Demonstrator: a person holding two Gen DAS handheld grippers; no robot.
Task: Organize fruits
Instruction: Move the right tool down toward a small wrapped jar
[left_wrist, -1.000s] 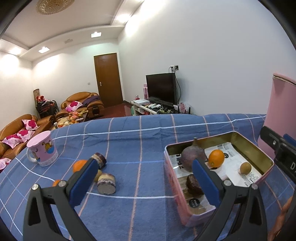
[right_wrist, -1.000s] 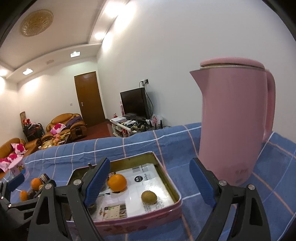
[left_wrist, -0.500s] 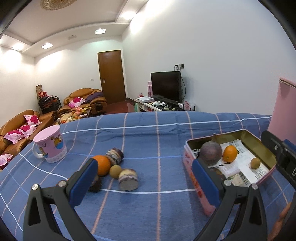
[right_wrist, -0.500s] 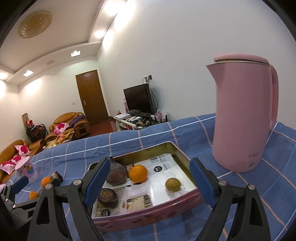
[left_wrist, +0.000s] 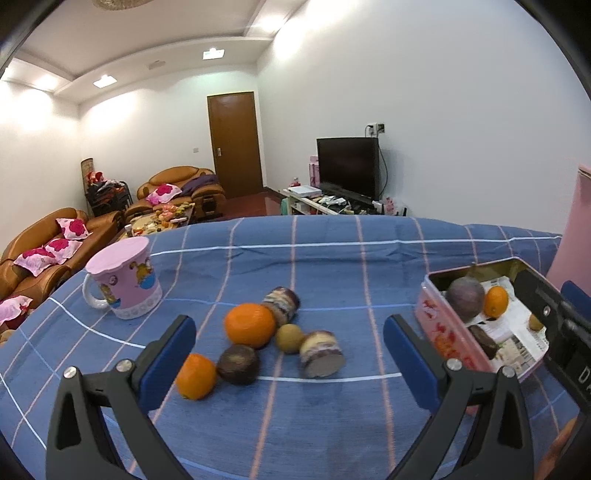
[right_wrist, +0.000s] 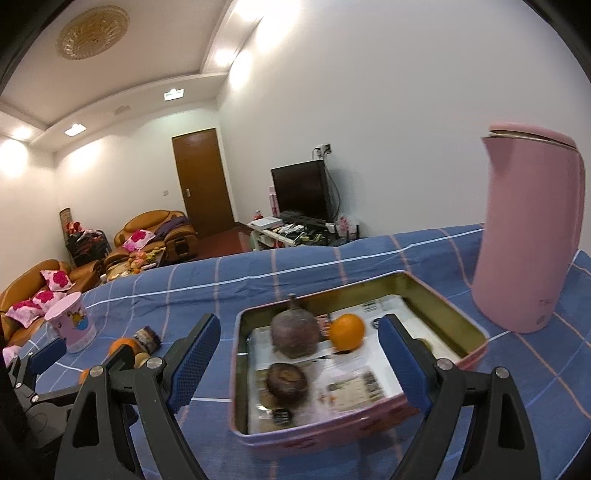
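Observation:
Loose fruit lies on the blue checked cloth in the left wrist view: a big orange (left_wrist: 250, 330), a small orange (left_wrist: 195, 376), a dark round fruit (left_wrist: 237, 364), a small brown fruit (left_wrist: 289, 338) and two purple cut pieces (left_wrist: 322, 354). My left gripper (left_wrist: 288, 354) hangs open just short of them, holding nothing. The pink tin (right_wrist: 465, 358) holds a large purple fruit (right_wrist: 295, 336), an orange (right_wrist: 346, 331) and a dark round fruit (right_wrist: 287, 384). My right gripper (right_wrist: 299, 350) is open and empty in front of the tin.
A pink mug (left_wrist: 123, 284) stands left of the loose fruit. A tall pink kettle (right_wrist: 528, 240) stands right of the tin. The right gripper's body (left_wrist: 554, 317) crosses the tin in the left wrist view. Sofas, a door and a television lie beyond the table.
Both grippers have moved left. The loose fruit now lies between the left fingers and the tin has slid to the right edge. In the right view the tin is centred and the kettle is further right.

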